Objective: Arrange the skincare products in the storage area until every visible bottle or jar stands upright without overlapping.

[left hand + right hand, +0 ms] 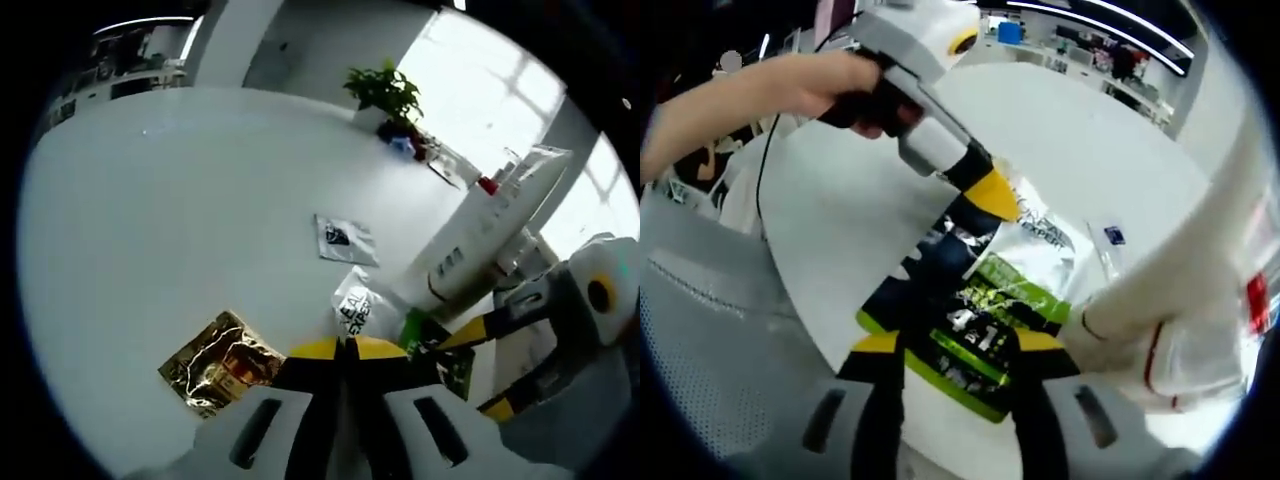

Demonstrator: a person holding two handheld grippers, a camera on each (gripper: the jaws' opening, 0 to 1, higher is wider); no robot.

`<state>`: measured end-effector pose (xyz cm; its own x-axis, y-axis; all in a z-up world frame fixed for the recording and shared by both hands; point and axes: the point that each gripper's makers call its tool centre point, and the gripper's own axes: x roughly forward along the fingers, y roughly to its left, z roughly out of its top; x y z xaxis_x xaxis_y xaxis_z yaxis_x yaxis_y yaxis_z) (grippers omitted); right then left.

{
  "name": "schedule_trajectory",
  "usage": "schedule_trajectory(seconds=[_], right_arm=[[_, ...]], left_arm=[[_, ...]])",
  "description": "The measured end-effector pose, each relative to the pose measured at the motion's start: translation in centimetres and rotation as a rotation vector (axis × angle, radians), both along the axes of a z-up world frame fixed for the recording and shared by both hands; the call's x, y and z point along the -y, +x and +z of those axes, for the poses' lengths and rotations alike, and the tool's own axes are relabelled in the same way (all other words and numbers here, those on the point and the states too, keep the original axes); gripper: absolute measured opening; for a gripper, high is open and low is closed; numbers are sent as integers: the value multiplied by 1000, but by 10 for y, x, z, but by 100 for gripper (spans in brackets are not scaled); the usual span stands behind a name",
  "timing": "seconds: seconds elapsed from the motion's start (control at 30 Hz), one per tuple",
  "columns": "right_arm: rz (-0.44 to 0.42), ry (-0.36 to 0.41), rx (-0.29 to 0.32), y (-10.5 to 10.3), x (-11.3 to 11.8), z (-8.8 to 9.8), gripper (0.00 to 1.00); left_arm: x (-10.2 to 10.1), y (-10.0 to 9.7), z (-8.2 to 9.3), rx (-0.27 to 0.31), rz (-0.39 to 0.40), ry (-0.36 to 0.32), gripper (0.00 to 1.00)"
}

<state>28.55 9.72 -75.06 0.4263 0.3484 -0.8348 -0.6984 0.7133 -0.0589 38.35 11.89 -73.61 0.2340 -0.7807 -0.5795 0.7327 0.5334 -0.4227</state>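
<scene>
A round white table (180, 220) with a smooth matte top holds flat skincare packets. In the left gripper view, a crinkled gold foil sachet (215, 362) lies flat near the table's near edge, left of the left gripper (347, 352), whose yellow-tipped jaws are pressed together with no gap and nothing between them. A small grey and white sachet (345, 240) lies flat farther out, well apart from the gold one, with open tabletop around it. A white printed pouch (356, 308) rests just beyond the jaw tips. A leafy potted plant (386, 92) stands at the far rim.

In the right gripper view, the right gripper (958, 350) has its jaws spread wide around a glossy green and black packet (970, 335), which lies against the white pouch near the table's edge. Whether the jaws press it I cannot tell. A bare hand (840, 85) grips the handle of the left gripper, angled down from the upper left to the pouch. A tall white cloth-like form (1180, 290) rises at right.
</scene>
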Motion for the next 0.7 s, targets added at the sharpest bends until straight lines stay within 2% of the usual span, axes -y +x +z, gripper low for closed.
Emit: schedule_trajectory(seconds=[0.1, 0.13, 0.2, 0.37, 0.43, 0.5, 0.63, 0.7], right_arm=[[-4, 1, -3, 0, 0, 0, 43], [-6, 0, -4, 0, 0, 0, 43], [-20, 2, -10, 0, 1, 0, 43], [-19, 3, -8, 0, 1, 0, 43], [-19, 3, -9, 0, 1, 0, 43], [-24, 4, -11, 0, 1, -1, 43], [-25, 5, -10, 0, 1, -1, 43], [-24, 6, -9, 0, 1, -1, 43]], left_arm=[[-4, 8, 9, 59, 3, 5, 10], [-7, 13, 13, 102, 8, 14, 13], [-12, 16, 19, 151, 8, 38, 19], [-17, 9, 33, 277, -45, 110, 31], [-16, 2, 35, 282, -55, 112, 36], [-14, -7, 33, 276, -81, 124, 35], [-12, -25, 27, 301, -154, 177, 33], [-13, -28, 19, 291, -150, 197, 36]])
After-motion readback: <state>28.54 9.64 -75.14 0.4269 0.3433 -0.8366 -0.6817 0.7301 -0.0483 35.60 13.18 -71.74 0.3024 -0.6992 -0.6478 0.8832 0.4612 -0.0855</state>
